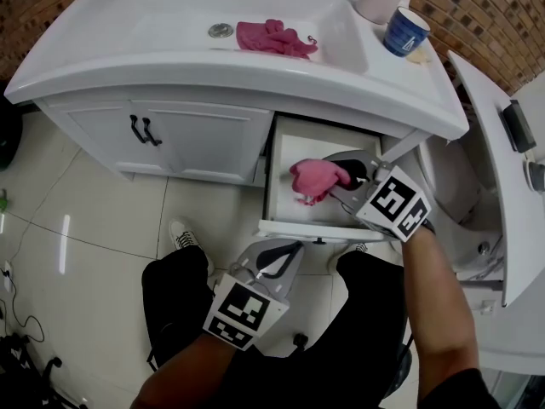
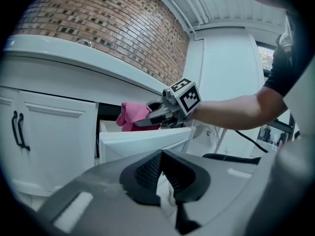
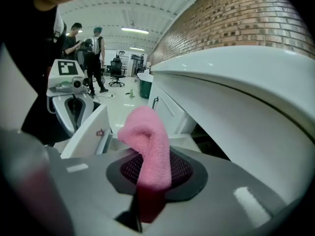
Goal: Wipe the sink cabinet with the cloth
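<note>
The white sink cabinet [image 1: 196, 135] has a drawer [image 1: 324, 228] pulled open under the basin's right side. My right gripper [image 1: 341, 180] reaches into that drawer, shut on a pink cloth [image 1: 313, 180]. In the right gripper view the cloth [image 3: 150, 146] stands bunched between the jaws of that gripper [image 3: 150, 173]. The left gripper view shows the same cloth [image 2: 132, 116] above the drawer front [image 2: 142, 144]. A second pink cloth [image 1: 271, 37] lies in the sink basin. My left gripper [image 1: 285, 254] hangs just below the drawer front, shut and holding nothing, its pads [image 2: 150, 173] pressed together.
A blue cup [image 1: 405, 31] and a white mug [image 1: 375, 0] stand on the counter's right end. A toilet [image 1: 477, 203] sits close to the drawer's right. Two black door handles [image 1: 145, 130] are on the left doors. People stand far off [image 3: 86, 53].
</note>
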`<move>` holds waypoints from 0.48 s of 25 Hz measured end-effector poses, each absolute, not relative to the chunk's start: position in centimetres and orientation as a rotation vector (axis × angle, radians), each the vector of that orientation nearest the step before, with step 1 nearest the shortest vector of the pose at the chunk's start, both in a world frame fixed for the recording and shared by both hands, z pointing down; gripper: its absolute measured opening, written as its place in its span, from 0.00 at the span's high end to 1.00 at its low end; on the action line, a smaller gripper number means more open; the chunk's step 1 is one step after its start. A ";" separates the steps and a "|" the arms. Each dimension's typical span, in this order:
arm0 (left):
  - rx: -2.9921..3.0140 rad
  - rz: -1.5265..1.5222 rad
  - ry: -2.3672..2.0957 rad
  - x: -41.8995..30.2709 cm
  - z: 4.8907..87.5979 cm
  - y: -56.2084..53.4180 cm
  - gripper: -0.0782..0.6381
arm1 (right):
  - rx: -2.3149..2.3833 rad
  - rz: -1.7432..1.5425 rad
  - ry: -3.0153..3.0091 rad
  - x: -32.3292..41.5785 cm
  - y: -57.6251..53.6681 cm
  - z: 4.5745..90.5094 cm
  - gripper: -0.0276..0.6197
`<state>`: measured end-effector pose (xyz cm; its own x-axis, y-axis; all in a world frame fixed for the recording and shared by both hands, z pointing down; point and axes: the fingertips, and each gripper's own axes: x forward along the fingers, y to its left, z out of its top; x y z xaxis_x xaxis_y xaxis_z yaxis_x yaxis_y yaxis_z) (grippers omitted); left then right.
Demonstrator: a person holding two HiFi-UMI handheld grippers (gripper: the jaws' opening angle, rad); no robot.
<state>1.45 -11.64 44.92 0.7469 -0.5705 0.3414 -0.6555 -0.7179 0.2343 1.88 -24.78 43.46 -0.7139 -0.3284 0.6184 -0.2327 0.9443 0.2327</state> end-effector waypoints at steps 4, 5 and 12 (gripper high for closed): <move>2.557 0.392 -0.944 0.7 46.2 -11.7 0.88 | 0.359 -0.185 -2.287 4.2 -24.8 45.8 0.83; 2.546 0.399 -0.946 0.5 46.4 -11.8 0.88 | 0.359 -0.179 -2.260 5.1 -24.8 46.4 0.83; 2.565 0.393 -0.917 1.1 46.1 -11.7 0.88 | 0.402 -0.126 -2.166 11.2 -24.7 47.0 0.83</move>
<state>1.13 -11.68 46.09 0.7471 -0.5436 0.3825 -0.6519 -0.7114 0.2624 11.22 -24.65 46.97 -0.5406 -0.3314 0.7732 -0.2393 0.9417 0.2364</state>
